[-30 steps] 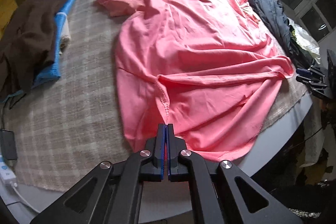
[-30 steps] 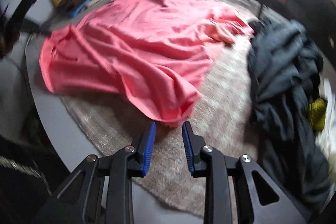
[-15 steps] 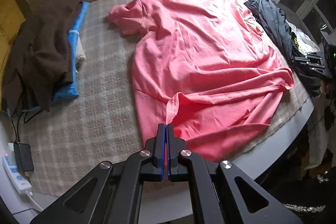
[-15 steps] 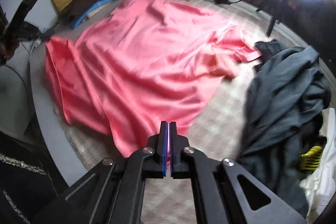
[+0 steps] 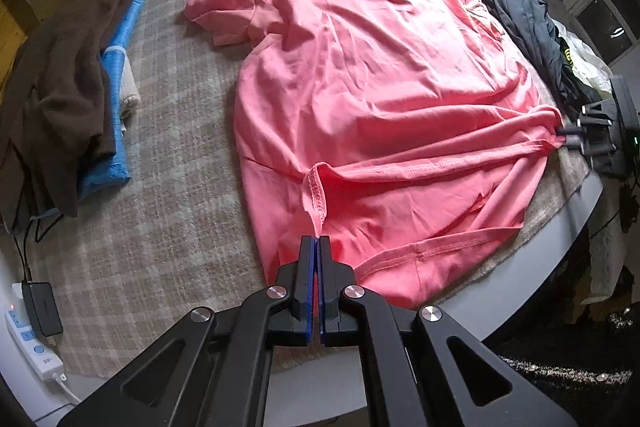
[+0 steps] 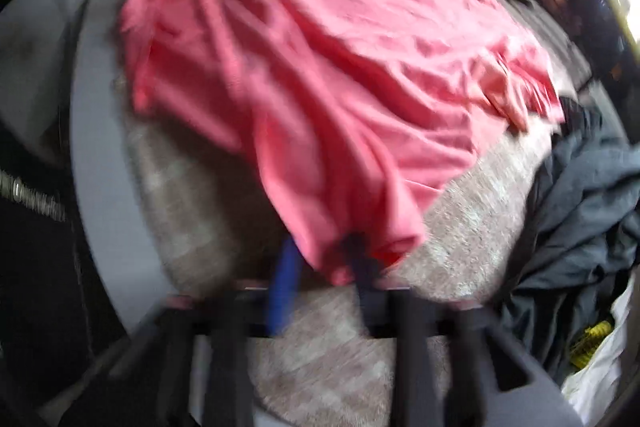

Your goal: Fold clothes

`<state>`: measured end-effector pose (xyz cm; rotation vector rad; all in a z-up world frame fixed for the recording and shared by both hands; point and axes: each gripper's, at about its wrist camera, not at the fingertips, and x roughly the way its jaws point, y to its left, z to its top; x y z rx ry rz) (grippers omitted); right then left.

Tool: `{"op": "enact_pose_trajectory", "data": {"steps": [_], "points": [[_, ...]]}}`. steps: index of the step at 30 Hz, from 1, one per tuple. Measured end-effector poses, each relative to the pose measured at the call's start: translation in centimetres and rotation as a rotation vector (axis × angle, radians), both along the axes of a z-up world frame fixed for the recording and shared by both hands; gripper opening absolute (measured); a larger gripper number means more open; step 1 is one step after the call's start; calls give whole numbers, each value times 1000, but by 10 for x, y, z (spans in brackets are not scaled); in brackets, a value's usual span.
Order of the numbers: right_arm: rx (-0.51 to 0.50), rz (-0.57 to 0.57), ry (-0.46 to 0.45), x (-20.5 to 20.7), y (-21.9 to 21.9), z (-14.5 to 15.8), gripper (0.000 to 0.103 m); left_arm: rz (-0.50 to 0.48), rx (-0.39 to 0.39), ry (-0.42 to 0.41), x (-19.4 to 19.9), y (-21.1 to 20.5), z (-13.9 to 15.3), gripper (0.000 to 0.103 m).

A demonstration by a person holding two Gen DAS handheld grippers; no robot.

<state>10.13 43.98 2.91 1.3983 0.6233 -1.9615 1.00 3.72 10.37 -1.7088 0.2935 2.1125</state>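
A pink shirt [image 5: 372, 99] lies spread over a checked beige cloth [image 5: 172, 187] that covers a round grey table [image 5: 560, 239]. The left gripper [image 5: 319, 247] is clenched on a corner of the shirt's stitched hem, which rises in a small peak into the blue pads, at the table's near edge. From there the hem runs across to the far side, where the right gripper [image 5: 568, 137] shows in the left wrist view with the other hem corner drawn to its tip. In the right wrist view, which is heavily blurred, the right gripper [image 6: 320, 259] has pink fabric bunched between its blue fingers [image 6: 286, 283]; they look parted in the smear, yet the jaws have just been closing and are now clamped on the shirt. A dark grey garment [image 6: 580, 227] is heaped just beside the shirt on the right gripper's side. On the opposite side lie a brown garment [image 5: 52, 107] and a blue folded cloth [image 5: 116, 83], with a white power strip [image 5: 32, 343] at the table's rim.
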Motion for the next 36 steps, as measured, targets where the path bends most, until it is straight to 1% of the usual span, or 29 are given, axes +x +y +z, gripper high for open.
{"op": "enact_pose_trajectory", "data": {"steps": [2,3,4,6,7,8,10,13,17,19,21,27,29,30,31,32,36], "points": [[-97,-32,23,-12,9,21,1,1,-1,34,-2,-2,8,1],[-147,-73,37,-27,14,34,1,4,2,46,-5,-4,10,1],[-177,-144,39,-46,21,40,1,8,9,52,-8,-6,12,1],[-221,-301,31,-84,37,48,2,17,9,44,-14,-10,10,1],[-219,-340,27,-94,41,49,4,21,8,39,-17,-12,8,1],[-207,-351,8,-100,44,48,12,26,7,33,-20,-14,6,1],[-219,-368,-21,-96,52,47,23,11,2,26,-20,-13,3,1],[-293,-398,-76,-85,63,40,23,9,14,16,-19,-11,0,1],[-356,-458,-158,-77,73,14,23,1,7,-9,-18,-10,-8,1],[-399,-477,-191,-79,72,3,23,-5,3,-16,-17,-9,-10,1],[-417,-473,-192,-80,67,-1,23,-12,-1,-20,-17,-8,-11,1],[-413,-437,-206,-85,50,-2,23,-28,-2,-15,-15,-9,-10,1],[-403,-429,-195,-87,46,0,22,-31,0,-12,-14,-9,-9,1],[-392,-427,-184,-87,44,1,20,-30,1,-10,-13,-10,-9,1],[-380,-425,-172,-88,43,2,10,-27,3,-7,-13,-11,-10,1],[-374,-420,-166,-87,42,4,3,-25,4,-5,-13,-12,-10,1],[-341,-390,-142,-80,32,10,3,-17,18,6,-12,-14,-11,1]]}}
